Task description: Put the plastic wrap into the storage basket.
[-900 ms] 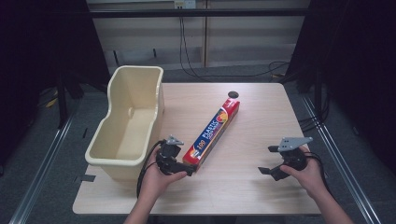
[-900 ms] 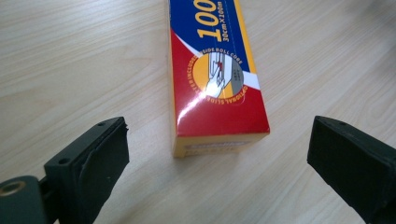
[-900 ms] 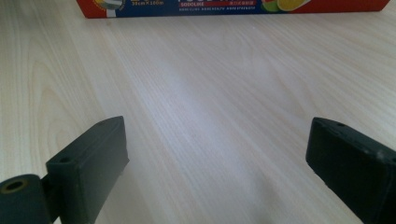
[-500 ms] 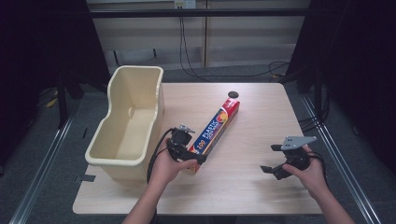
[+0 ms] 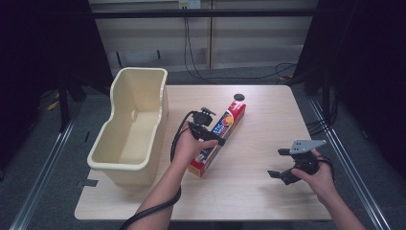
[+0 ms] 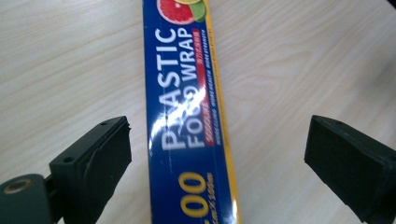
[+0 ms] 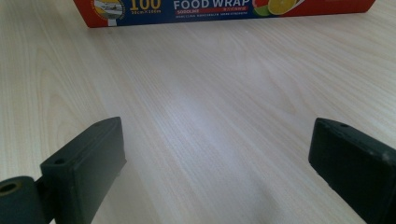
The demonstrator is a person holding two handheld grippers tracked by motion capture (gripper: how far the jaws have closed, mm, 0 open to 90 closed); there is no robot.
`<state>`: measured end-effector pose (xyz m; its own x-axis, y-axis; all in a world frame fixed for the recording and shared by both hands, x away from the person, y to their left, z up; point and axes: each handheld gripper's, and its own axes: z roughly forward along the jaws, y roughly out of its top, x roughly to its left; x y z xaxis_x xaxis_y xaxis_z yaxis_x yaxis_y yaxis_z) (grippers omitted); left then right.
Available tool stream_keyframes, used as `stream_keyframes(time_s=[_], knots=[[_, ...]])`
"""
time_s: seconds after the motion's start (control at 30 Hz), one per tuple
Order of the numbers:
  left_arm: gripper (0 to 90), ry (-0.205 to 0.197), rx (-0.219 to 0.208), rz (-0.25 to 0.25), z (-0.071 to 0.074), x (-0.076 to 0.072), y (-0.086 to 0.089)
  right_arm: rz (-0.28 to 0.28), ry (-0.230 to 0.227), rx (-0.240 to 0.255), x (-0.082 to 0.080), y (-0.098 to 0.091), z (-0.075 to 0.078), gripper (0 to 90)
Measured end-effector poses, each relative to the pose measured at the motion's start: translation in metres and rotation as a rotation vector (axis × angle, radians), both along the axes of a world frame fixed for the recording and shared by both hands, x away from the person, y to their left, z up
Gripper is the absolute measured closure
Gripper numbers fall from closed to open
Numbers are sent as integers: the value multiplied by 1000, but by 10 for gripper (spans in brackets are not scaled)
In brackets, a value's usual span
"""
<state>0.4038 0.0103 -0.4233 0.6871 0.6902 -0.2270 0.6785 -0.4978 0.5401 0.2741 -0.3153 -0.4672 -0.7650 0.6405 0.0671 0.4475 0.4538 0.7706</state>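
Note:
A long plastic food wrap box (image 5: 225,128), blue on top with red ends, lies slantwise on the wooden table (image 5: 258,201). My left gripper (image 5: 207,130) hovers over the box's middle, open, its jaws straddling the box (image 6: 187,116) without touching it. My right gripper (image 5: 282,165) is open near the table's front right, well apart from the box; its jaws frame bare wood, with the box's side (image 7: 224,7) across the top of the right gripper view.
A cream plastic tub (image 5: 115,158) stands along the table's left edge, beside the box. A small black round thing (image 5: 238,97) lies past the box's far end. The left gripper's cable (image 5: 174,143) loops over the forearm.
My left gripper has moved up and to the right, from the box's near end to above its middle. The right gripper has stayed about where it was.

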Motion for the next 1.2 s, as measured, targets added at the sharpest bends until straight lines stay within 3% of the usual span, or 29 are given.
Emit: stream_keyframes(time_s=[0.17, 0.27, 0.33, 0.57, 0.6, 0.63, 0.73, 0.87, 1.0, 1.2], knots=[[72, 16, 30, -5, -4, 12, -9, -3, -7, 6, 0, -1, 0, 35], [93, 34, 42, 17, -9, 17, -14, 0, -6, 16, 0, -1, 1, 35], [130, 29, 35, 34, -11, 19, -17, -6, -7, 17, 0, -2, 2, 35], [204, 21, 100, 44, -17, 29, -20, -3, -7, 21, 0, -1, 2, 35], [207, 19, 103, 24, -18, 30, -21, -1, -6, 24, 0, -1, 2, 34], [212, 37, 89, 34, -19, 30, -23, 1, -5, 23, 0, -1, 2, 35], [243, 30, 110, 13, -21, 33, -26, 0, -5, 24, 0, -1, 2, 35], [271, 41, 112, 29, -24, 36, -32, -4, -3, 27, 0, -1, 2, 35], [301, 43, 114, 12, -26, 40, -36, -2, -4, 30, 0, -2, 3, 35], [356, 55, 127, 38, -35, 44, -43, -8, -8, 29, 0, -2, 3, 34]])
